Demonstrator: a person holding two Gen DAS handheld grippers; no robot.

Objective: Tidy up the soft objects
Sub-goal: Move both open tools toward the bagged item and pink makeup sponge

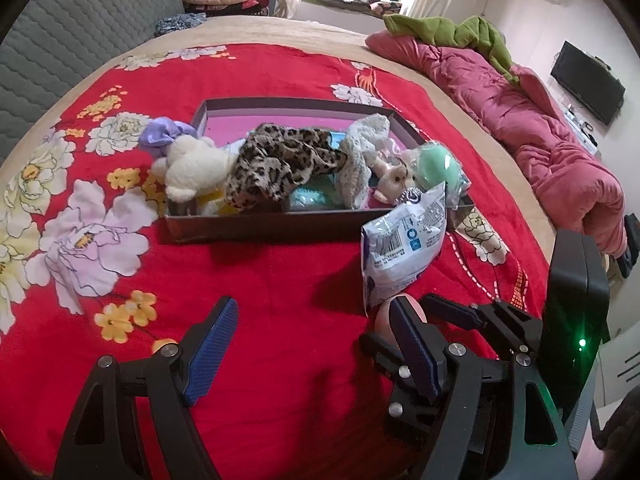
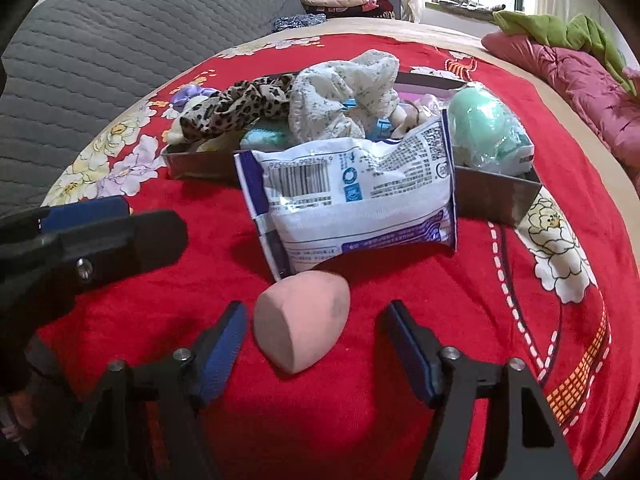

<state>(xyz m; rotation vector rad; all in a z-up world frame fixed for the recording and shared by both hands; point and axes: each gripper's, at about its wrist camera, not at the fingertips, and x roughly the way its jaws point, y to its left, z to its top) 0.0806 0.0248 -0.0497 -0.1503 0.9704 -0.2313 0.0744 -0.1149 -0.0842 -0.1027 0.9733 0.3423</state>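
Your left gripper (image 1: 312,348) hangs spread wide over the red floral bedspread (image 1: 280,280), nothing between its pads. Right of it, your right gripper (image 2: 316,340) straddles the pink teardrop makeup sponge (image 2: 302,320), pads clear of it, released. Beyond, the white-and-purple plastic packet (image 2: 352,200) leans on the dark shallow cardboard tray (image 2: 496,196).
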